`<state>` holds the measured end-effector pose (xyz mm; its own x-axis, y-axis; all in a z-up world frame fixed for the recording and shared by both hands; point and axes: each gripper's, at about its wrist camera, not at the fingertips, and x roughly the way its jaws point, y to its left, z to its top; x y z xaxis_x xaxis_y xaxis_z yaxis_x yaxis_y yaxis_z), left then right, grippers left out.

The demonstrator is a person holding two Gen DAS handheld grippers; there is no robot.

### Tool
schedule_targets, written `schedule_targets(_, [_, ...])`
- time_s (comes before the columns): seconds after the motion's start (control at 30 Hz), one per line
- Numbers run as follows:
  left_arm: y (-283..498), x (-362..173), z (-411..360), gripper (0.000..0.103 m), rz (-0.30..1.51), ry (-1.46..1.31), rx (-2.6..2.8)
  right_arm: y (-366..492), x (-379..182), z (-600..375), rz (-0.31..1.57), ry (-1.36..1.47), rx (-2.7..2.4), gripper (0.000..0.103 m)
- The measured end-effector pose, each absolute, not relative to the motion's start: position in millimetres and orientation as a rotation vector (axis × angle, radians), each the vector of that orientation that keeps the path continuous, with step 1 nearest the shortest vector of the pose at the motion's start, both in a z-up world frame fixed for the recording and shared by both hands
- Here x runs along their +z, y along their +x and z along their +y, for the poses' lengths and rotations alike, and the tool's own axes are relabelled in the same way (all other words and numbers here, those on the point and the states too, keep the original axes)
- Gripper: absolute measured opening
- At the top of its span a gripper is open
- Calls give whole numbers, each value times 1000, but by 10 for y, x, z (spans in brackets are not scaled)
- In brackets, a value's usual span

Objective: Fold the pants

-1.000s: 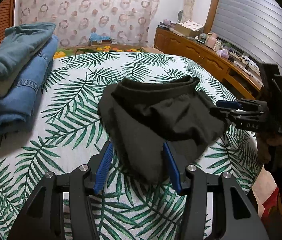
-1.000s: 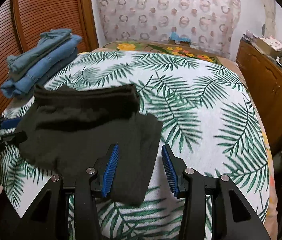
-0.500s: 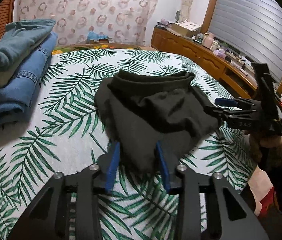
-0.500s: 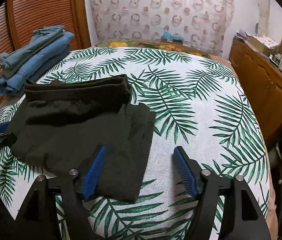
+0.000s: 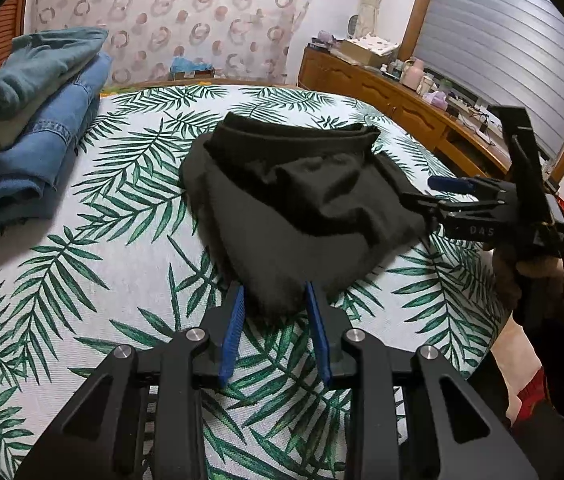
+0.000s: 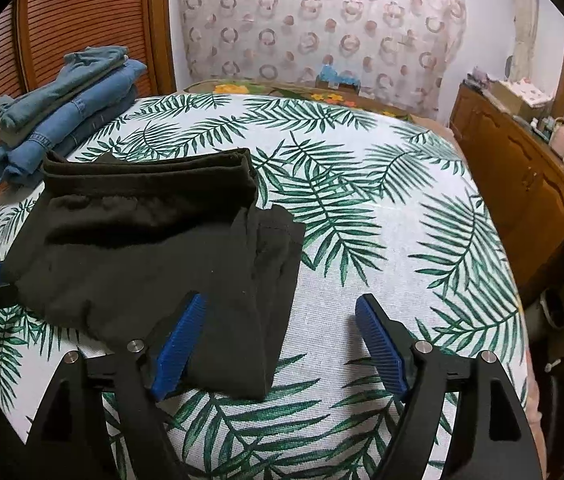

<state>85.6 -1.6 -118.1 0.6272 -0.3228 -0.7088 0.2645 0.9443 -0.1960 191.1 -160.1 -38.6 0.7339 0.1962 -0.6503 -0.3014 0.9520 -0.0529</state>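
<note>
A: Where are the pants [image 6: 154, 248]?

B: Folded, black, on the near part of the bed [image 6: 381, 240]; waistband toward the far side.

A: The left gripper [image 5: 276, 304]?

B: Its jaws have just been closing, with the near corner of the cloth between the pads; whether they press it I cannot tell.

A: And the right gripper [image 6: 282, 320]?

B: Jaws wide apart (they have just been opening), gripping nothing; one finger [image 6: 180, 344] lies over the cloth's edge.

A: Anything else?

B: Stacked jeans [image 6: 62, 112] well apart, at the bed's far left corner.
</note>
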Motion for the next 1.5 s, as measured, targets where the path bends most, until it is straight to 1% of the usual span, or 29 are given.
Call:
schedule_targets(0.1, [846, -1182, -36, 32, 822, -61, -333, 1863, -378, -1549, 672, -198, 249, 79])
schedule_targets(0.17, [841, -1188, -62, 20, 824, -37, -326, 1847, -373, -1532, 669, -203, 259, 79])
schedule_targets(0.27, [832, -1175, -71, 13, 814, -24, -320, 1893, -378, -1609, 705, -159, 279, 79])
schedule_targets(0.4, [804, -1108, -30, 12, 788, -47, -320, 1879, -358, -1766, 728, -79, 322, 68])
schedule_targets(0.43, [797, -1090, -23, 12, 781, -50, -318, 1848, -353, -1800, 731, -66, 336, 64])
schedule_targets(0.47, [792, -1080, -21, 12, 778, -52, -320, 1818, -347, -1818, 733, -60, 348, 62])
schedule_targets(0.57, [788, -1058, -19, 11, 770, -56, -318, 1701, -322, -1844, 731, -61, 374, 56])
schedule_targets(0.73, [787, -1046, -3, 11, 764, -65, -319, 1612, -362, -1824, 747, -93, 400, 40])
schedule_targets(0.77, [787, -1044, -2, 11, 763, -66, -320, 1616, -373, -1822, 750, -96, 403, 38])
schedule_targets(0.87, [780, -1037, 1, 10, 759, -68, -319, 1621, -377, -1824, 754, -75, 430, 27])
schedule_targets(0.93, [772, -1021, 15, 9, 750, -73, -315, 1620, -371, -1832, 753, -67, 447, 16])
schedule_targets(1.0, [762, -997, 30, 9, 737, -76, -308, 1607, -354, -1847, 739, -67, 447, 10])
schedule_targets(1.1, [731, -960, 53, 8, 718, -86, -307, 1589, -299, -1917, 713, -52, 424, 7])
schedule_targets(1.17, [722, -927, 74, 8, 706, -92, -298, 1517, -249, -1960, 690, -41, 411, 2])
schedule_targets(1.3, [710, -884, 104, 8, 708, -100, -312, 1434, -214, -2027, 683, -25, 408, 2])
schedule_targets(1.5, [655, -816, 100, 8, 712, -86, -318, 1323, -210, -1933, 680, -73, 413, 2])
